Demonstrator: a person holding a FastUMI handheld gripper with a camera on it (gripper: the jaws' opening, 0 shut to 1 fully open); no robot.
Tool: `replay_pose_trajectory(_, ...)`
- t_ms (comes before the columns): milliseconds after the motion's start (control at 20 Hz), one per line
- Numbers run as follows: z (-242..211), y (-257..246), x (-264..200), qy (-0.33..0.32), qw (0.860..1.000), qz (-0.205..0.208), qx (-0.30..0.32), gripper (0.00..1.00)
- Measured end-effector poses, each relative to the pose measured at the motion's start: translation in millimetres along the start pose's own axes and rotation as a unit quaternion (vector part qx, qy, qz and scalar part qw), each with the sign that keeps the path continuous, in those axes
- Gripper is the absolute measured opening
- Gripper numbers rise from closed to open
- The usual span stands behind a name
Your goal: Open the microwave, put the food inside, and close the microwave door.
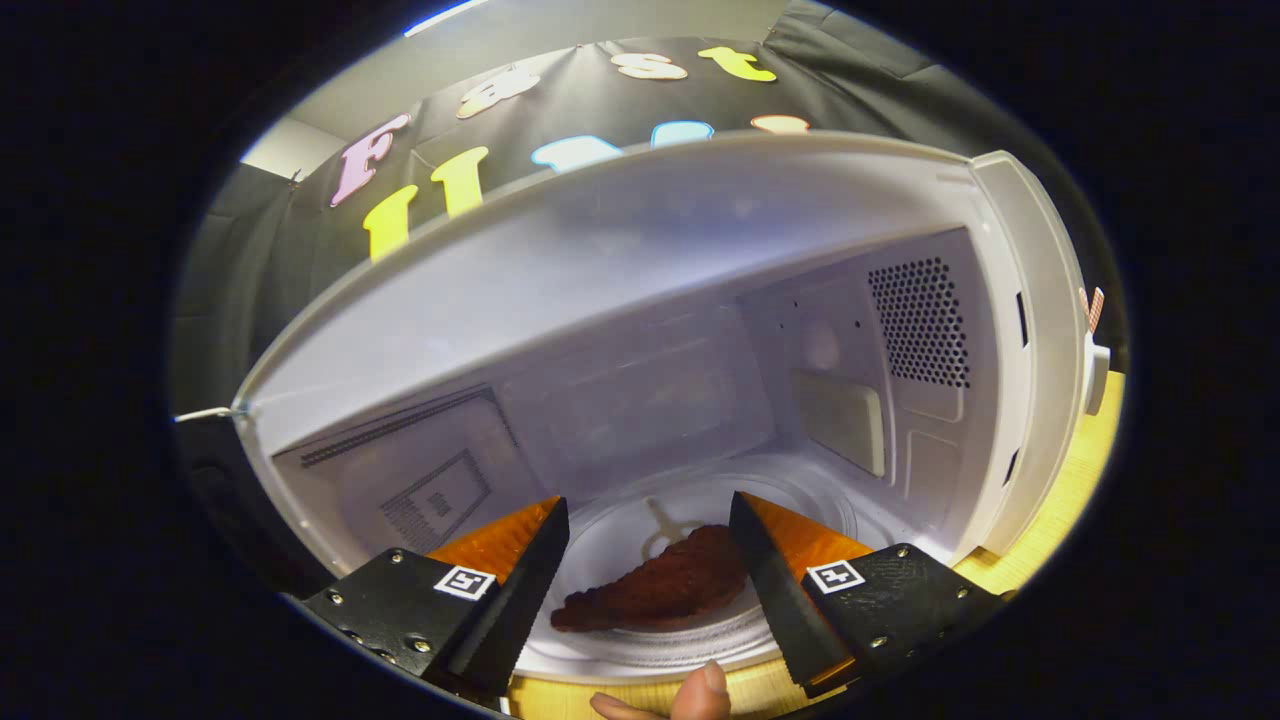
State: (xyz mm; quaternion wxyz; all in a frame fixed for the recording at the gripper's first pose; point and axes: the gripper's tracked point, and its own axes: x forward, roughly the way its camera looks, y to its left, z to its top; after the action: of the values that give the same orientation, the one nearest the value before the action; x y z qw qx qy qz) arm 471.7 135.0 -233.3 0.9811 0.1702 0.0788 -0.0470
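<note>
No brand name or readable writing shows on the microwave (640,330); the only markings in sight are small square black-and-white tags, one on each finger mount of the gripper (648,528).

The fingers (520,590) stand wide apart, with nothing gripped between them. Their tips reach just inside the mouth of the open oven cavity. The right finger's inner edge lies against or just in front of the right end of the food (665,590); whether it actually touches cannot be told. The left finger is clear of it.

The food is a flat, dark reddish-brown piece, wider at the right and tapering to the left, and it lies on the round glass turntable (620,655) on the cavity floor, between the two fingers and slightly ahead of them. The microwave is pale inside, with a perforated vent panel (918,322) high on the right wall and a light rectangular cover plate (842,420) below it. The cavity opening is uncovered and faces the gripper.

The oven sits on a yellowish wooden tabletop (1075,490), visible to the right of the oven and in front of it. A person's fingertips (700,692) show just below the turntable's front edge, between the two finger mounts.
</note>
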Motion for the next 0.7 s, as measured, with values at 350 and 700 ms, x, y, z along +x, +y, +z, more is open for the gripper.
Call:
replay_pose_trajectory(350,21,7,-83,0.024,0.998,0.062,0.024,0.98)
replay_pose_trajectory(700,37,12,-182,0.034,0.989,0.141,0.023,0.98)
